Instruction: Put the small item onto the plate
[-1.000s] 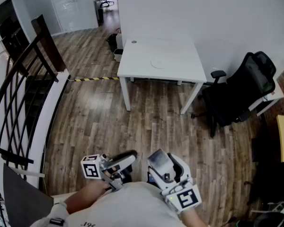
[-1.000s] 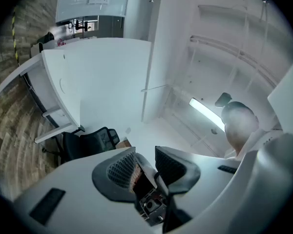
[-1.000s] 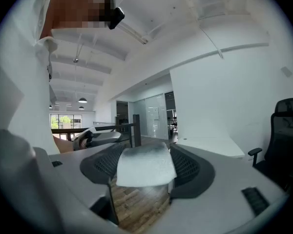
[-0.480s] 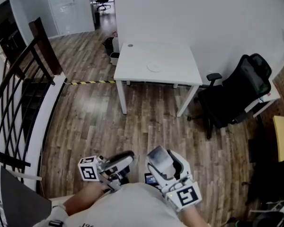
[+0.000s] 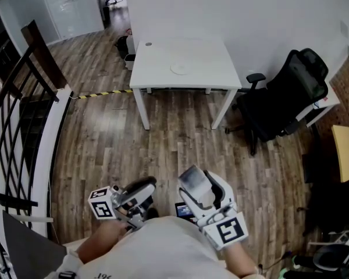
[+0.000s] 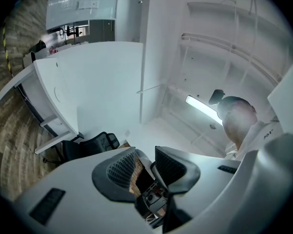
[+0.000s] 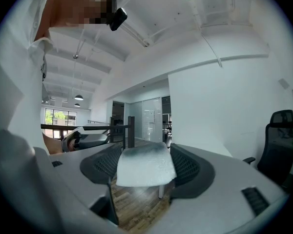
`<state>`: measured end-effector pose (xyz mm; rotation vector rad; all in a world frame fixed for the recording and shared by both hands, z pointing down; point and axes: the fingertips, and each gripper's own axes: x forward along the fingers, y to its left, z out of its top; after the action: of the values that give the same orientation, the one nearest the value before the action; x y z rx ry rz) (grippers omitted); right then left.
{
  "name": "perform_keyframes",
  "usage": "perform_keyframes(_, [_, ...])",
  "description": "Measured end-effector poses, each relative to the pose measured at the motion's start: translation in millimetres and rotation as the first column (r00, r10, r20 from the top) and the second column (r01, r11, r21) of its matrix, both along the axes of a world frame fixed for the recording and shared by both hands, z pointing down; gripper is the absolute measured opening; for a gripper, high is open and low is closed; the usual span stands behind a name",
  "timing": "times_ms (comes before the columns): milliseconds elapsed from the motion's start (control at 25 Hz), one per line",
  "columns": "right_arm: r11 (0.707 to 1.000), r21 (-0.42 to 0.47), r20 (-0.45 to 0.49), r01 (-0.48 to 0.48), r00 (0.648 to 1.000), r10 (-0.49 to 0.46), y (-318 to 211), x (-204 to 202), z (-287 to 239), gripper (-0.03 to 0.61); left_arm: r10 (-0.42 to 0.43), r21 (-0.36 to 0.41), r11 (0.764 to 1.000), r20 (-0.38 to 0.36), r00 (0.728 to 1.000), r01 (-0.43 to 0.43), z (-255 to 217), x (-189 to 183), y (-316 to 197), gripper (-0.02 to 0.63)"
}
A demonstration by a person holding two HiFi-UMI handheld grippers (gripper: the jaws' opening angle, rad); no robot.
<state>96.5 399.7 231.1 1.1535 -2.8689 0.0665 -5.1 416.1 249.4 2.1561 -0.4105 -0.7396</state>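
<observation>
We found the right gripper point(image 7: 145, 167) clenched on the small item point(image 5: 193, 185), close to the person's body. The left gripper point(image 6: 144, 162) stood slightly parted, holding nothing. The plate point(image 5: 178, 68) lay on the white table point(image 5: 203, 54), well apart.

**Faint and cut off**

The plate point(image 5: 179, 68) on the white table point(image 5: 212, 54) is a faint ring, too small for detail; a dot point(image 5: 148, 43) at its corner is unidentifiable; a yellow board point(image 5: 345, 153) runs off the right edge; the pale block point(image 7: 145, 168) in the right gripper point(image 7: 145, 161) looks soft-edged, its material unclear.

Plate point(image 5: 178, 69) on the table point(image 5: 206, 77) ahead, chair point(image 5: 282, 97) to its right, railing point(image 5: 23, 103) far left.
</observation>
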Motion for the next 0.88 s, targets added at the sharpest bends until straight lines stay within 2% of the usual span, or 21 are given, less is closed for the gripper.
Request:
perform_keyframes(640, [0.999,-0.007,-0.002,-0.031,1.000,0.031,-8.9,2.8,-6.4,0.318,0.014,0.019,1.000,-0.006,1.000,-0.014,-5.0,-0.8,-3.6,0.123])
perform_keyframes(880, [0.998,-0.003,0.015,-0.057,0.998,0.057,-15.8,14.2,-10.5,0.318,0.023,0.027,0.999,-0.008,1.000,-0.023,-6.2,9.3,-5.1,0.123])
